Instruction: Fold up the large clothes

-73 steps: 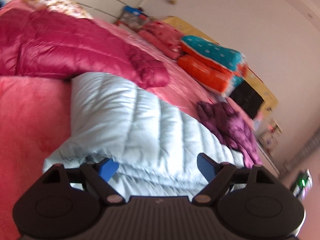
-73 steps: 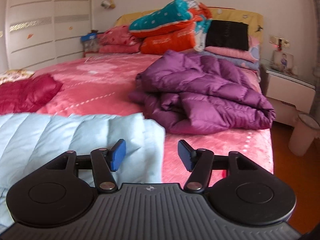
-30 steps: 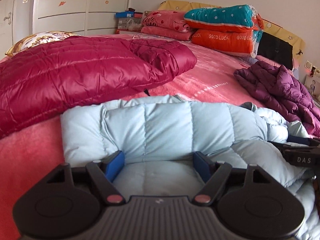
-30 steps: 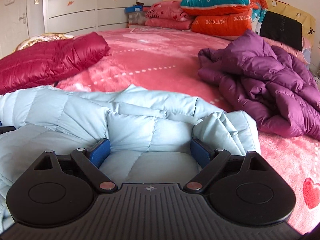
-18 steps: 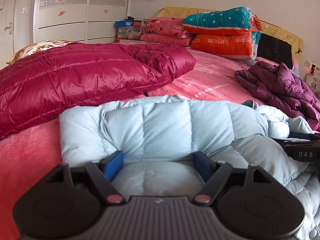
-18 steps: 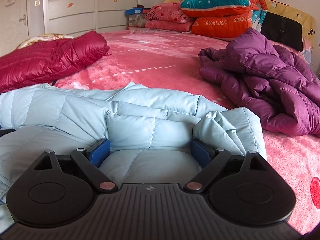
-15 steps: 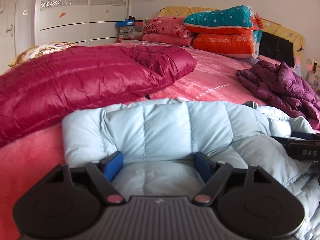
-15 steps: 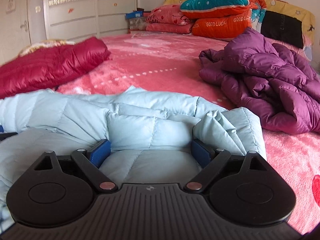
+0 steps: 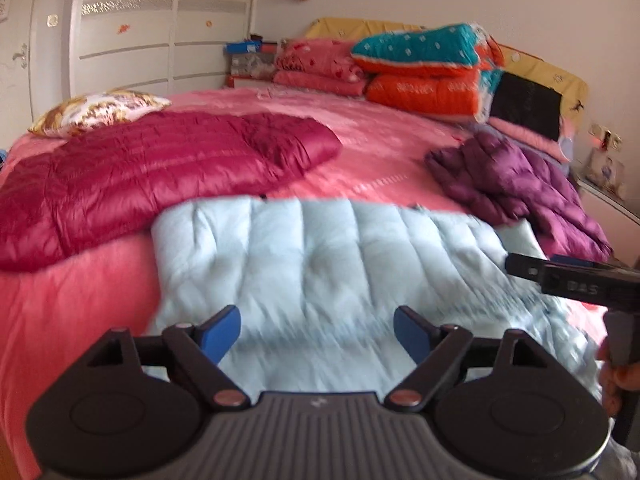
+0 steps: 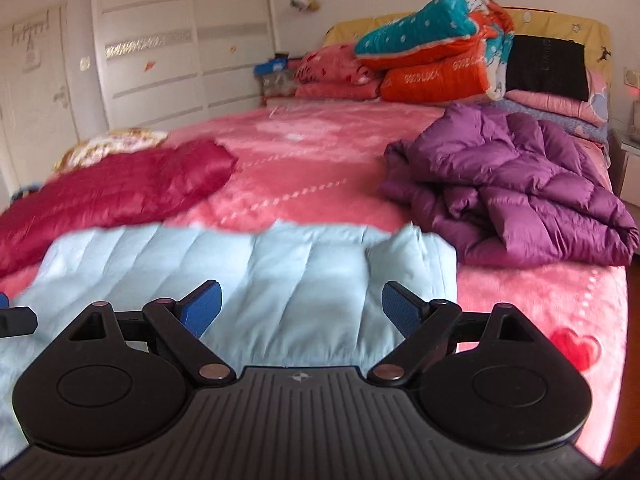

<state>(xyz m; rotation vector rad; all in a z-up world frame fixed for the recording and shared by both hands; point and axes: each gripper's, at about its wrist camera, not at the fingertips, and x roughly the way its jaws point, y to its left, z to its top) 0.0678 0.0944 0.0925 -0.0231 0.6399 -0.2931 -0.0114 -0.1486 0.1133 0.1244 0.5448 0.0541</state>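
Note:
A pale blue quilted down jacket point(image 9: 328, 256) lies folded flat on the pink bed near its front edge; it also shows in the right wrist view point(image 10: 256, 272). My left gripper point(image 9: 318, 334) is open and empty, raised above the jacket's near left part. My right gripper point(image 10: 300, 312) is open and empty above the jacket's near right part. The right gripper's black body shows at the right edge of the left wrist view point(image 9: 576, 280).
A dark red down jacket point(image 9: 152, 172) lies spread at the left. A crumpled purple down jacket point(image 10: 512, 192) lies at the right. Pillows and folded quilts point(image 10: 436, 64) are stacked at the headboard. White wardrobe doors point(image 9: 160, 32) stand behind. The bed edge point(image 10: 612, 320) drops at right.
Both grippers have lifted off the pale blue jacket, where their open fingers pressed into it. The jacket now lies flatter, its bulges smoothed down.

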